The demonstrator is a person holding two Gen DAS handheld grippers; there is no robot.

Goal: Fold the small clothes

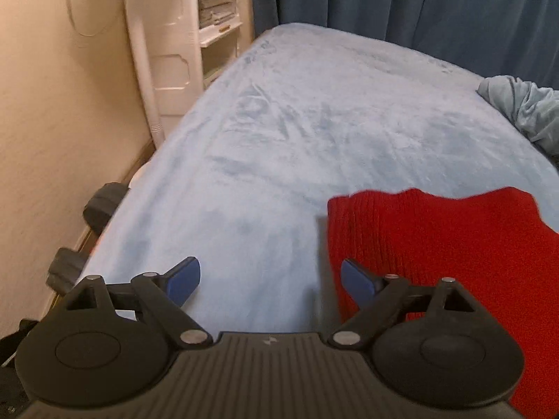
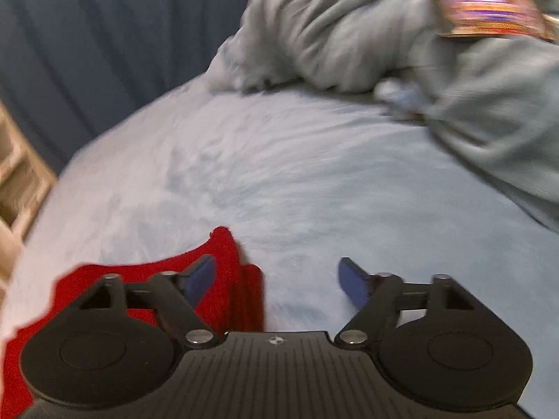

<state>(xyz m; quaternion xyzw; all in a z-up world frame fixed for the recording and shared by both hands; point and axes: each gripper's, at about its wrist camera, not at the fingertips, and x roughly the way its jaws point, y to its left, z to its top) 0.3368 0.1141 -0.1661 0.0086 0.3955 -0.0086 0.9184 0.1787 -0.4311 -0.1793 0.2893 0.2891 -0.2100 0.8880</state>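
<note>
Both the left gripper (image 1: 270,281) and right gripper (image 2: 276,279) are spread apart, empty. The red garment (image 1: 436,244), at three o'clock, should be pinched squarely at opposite edges.

Garment (image 1: 436,244) flat on bed (image 1: 279,122) near front edge; bunched blanket (image 2: 384,35) at far right corner; shelf unit (image 1: 216,10) beyond left edge.

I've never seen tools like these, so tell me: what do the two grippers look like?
They look alike. The left gripper and the right gripper each have a black ribbed body with a small compass-like mark, two round black discs, and black link arms joined by silver pins. Each ends in two flat blue fingers. No cables, hands or sleeves show.
</note>
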